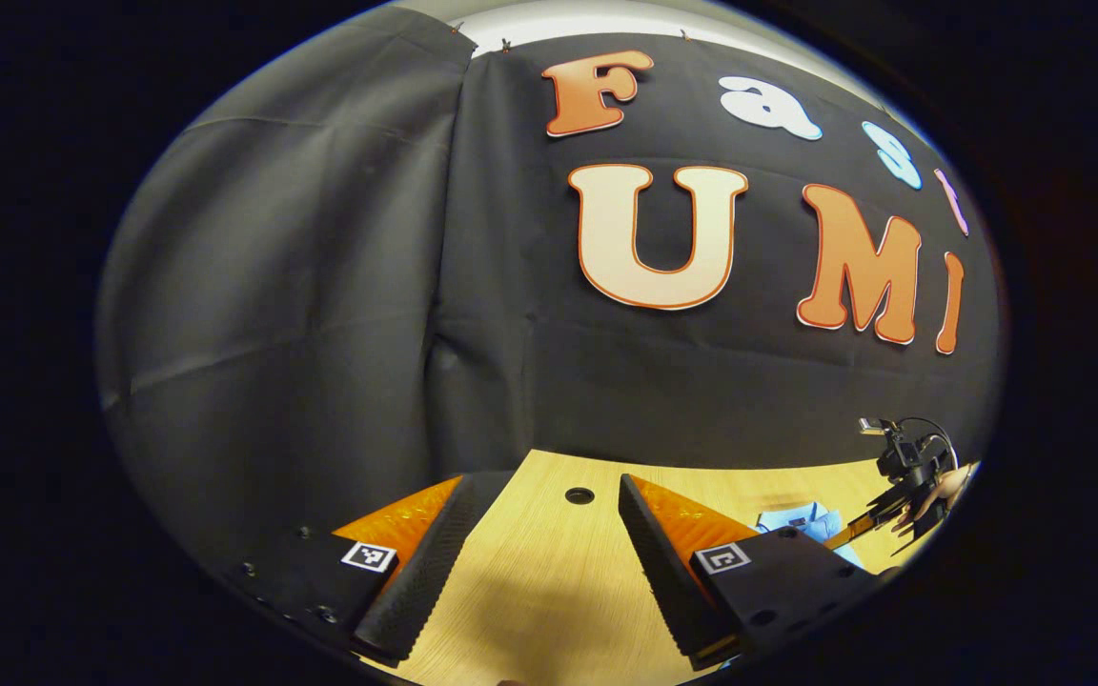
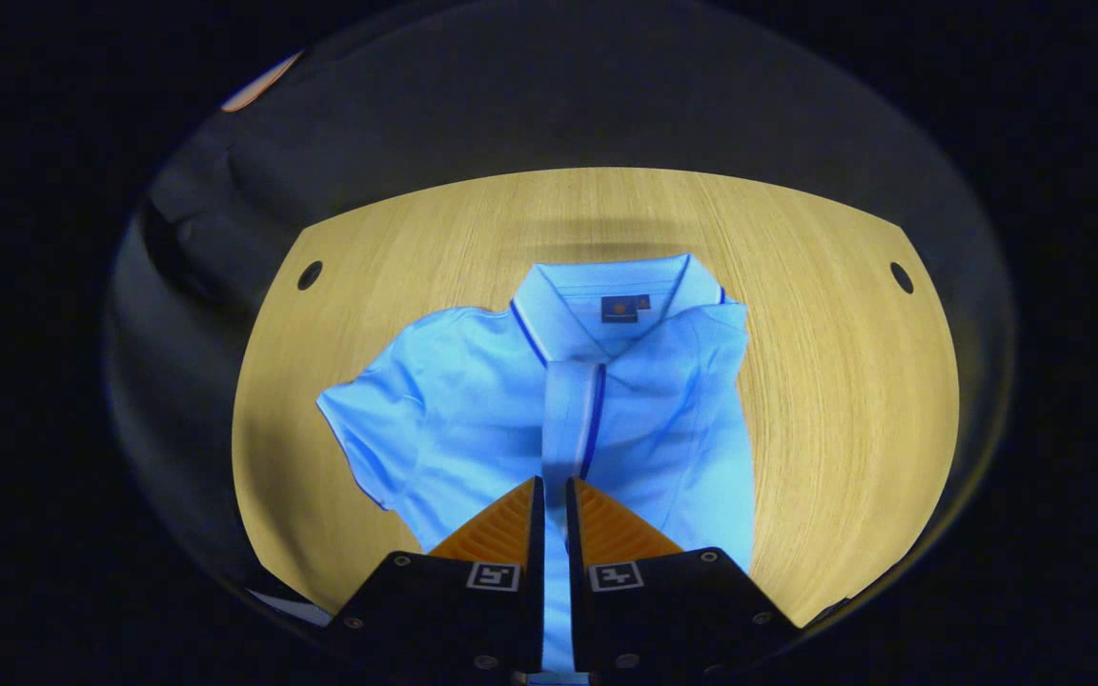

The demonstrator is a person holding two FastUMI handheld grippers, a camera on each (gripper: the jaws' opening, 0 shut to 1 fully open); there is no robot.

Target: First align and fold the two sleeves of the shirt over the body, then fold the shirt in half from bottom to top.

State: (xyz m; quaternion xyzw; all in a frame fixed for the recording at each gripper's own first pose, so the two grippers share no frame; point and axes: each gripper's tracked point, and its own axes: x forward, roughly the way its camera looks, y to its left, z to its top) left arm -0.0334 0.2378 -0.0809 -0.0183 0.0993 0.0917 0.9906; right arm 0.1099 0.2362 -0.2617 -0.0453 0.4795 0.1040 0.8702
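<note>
1. As far as I can judge from the right gripper view, the light blue short-sleeved polo shirt (image 2: pixel 549 410) lies face up on the pale wooden tabletop (image 2: pixel 844 381), collar toward the far edge.
2. Sleeve on the shirt's side toward the right of that view looks already folded in over the body; that edge runs straight down from the shoulder.
3. Sleeve (image 2: pixel 368 429) on the other side sticks out flat on the wood, not folded yet.
4. Right gripper (image 2: pixel 554 491) hovers over the shirt's placket, fingers nearly closed with a thin gap, gripping nothing that I can see.
5. Left gripper (image 1: pixel 541 519) is well off to the shirt's side, over bare wood, fingers spread wide and empty.
6. In the left gripper view the shirt (image 1: pixel 802 522) shows as a small blue patch beyond the finger on the right, next to the other gripper.
7. My estimate: roughly a third done. Left: second sleeve, then bottom-to-top half fold.
</note>
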